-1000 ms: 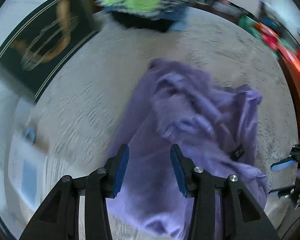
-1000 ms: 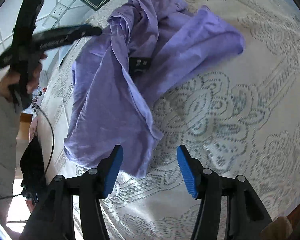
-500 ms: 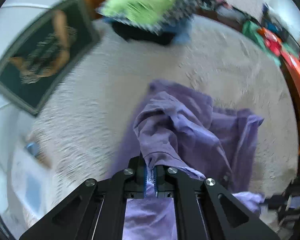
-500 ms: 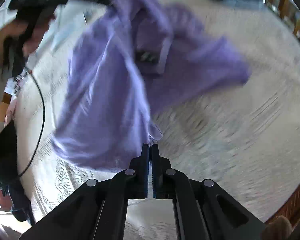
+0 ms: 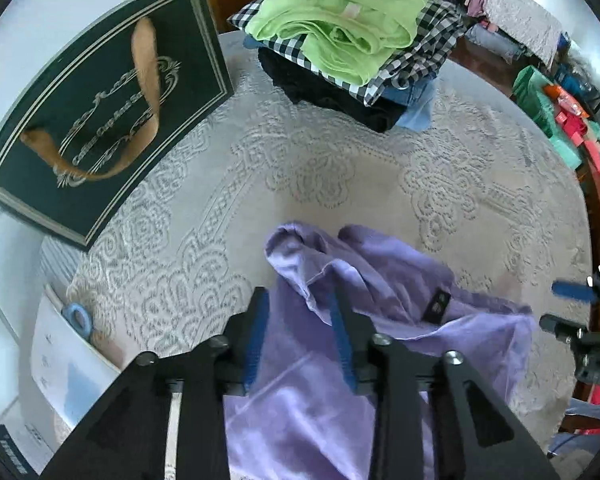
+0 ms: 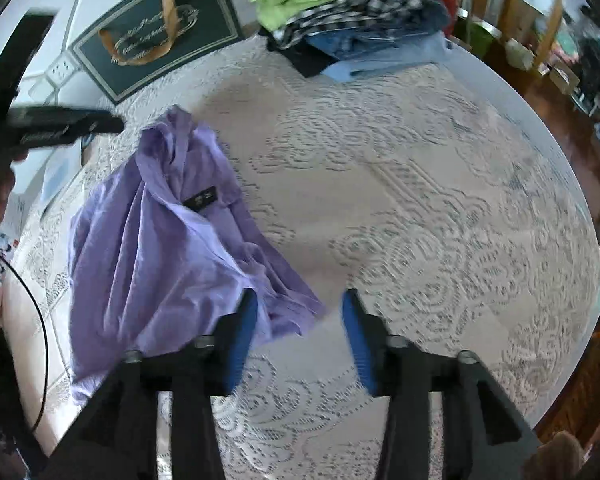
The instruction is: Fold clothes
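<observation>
A crumpled purple garment (image 5: 372, 300) with a small black label (image 5: 439, 305) lies on the lace tablecloth (image 5: 300, 168). It also shows in the right wrist view (image 6: 156, 248), label (image 6: 200, 200) facing up. My left gripper (image 5: 298, 344) is open, its blue pads straddling the cloth's near left part just above it. My right gripper (image 6: 298, 340) is open, over the garment's near right corner, holding nothing. The right gripper also shows at the right edge of the left wrist view (image 5: 572, 304).
A pile of clothes, green on top over checked and black pieces (image 5: 348, 28), sits at the table's far side. A dark green bag with a tan handle (image 5: 100, 112) leans at the far left. Shelves with colourful items (image 5: 572, 120) stand beyond the right edge.
Both grippers were shut on the purple garment half a second ago. Both have now opened and let it go, and the cloth lies bunched on the table.
</observation>
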A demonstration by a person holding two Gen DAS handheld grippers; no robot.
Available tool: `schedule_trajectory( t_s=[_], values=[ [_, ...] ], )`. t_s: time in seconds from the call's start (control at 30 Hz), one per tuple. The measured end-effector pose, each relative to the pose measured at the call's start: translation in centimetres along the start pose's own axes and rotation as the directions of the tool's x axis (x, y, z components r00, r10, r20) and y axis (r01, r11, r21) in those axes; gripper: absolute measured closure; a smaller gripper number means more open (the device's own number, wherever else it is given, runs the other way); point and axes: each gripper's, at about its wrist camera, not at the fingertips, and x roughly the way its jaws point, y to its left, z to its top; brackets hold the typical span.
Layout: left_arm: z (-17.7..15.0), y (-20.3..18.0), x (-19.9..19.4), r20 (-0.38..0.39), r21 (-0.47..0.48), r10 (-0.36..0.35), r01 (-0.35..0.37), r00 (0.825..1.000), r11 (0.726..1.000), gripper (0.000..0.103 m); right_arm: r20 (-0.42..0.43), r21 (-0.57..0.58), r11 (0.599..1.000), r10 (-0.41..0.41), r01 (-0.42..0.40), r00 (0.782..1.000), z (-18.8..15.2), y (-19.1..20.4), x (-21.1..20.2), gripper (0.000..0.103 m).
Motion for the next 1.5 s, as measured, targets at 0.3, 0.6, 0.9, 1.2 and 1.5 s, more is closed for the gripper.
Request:
schedule_trajectory(
  t_s=[0.3, 0.6, 0.9, 1.2, 1.5],
  values=[
    [-11.6, 1.9, -2.6, -0.079, -0.162, 0.077, -0.089, 0.994, 0.983, 0.053, -0.024, 0.101, 0.965, 0.244, -0.240, 0.970, -3.6, 0.4, -1.8, 0.058],
    [-23.8, -4.7, -3.9, -0.073, -0.452, -0.077, 0.035, 0.994, 0.892, 0.053, -0.063, 0.052, 0.979, 0.199, -0.195, 0.978, -3.0, -0.5, -2.1, 0.058],
    [-26.2, -10.1, -1.7, -0.090, -0.638, 0.039, -0.088, 0.995, 0.765, 0.054, -0.192, -0.169, 0.959, 0.194, -0.227, 0.962, 1.5, 0.7, 1.6, 0.058],
    [-25.1, -12.1, -3.5, -0.094, -0.771, 0.202, -0.200, 0.975, 0.605, 0.103, -0.203, -0.372, 0.896, 0.177, -0.243, 0.963, 2.3, 3.3, 4.0, 0.093],
    [-25.8, -13.9, -5.7, -0.088, -0.835, 0.179, -0.171, 0.980, 0.523, 0.103, -0.177, -0.310, 0.936, 0.115, -0.166, 0.977, 2.9, -3.0, 2.5, 0.089]
  ],
)
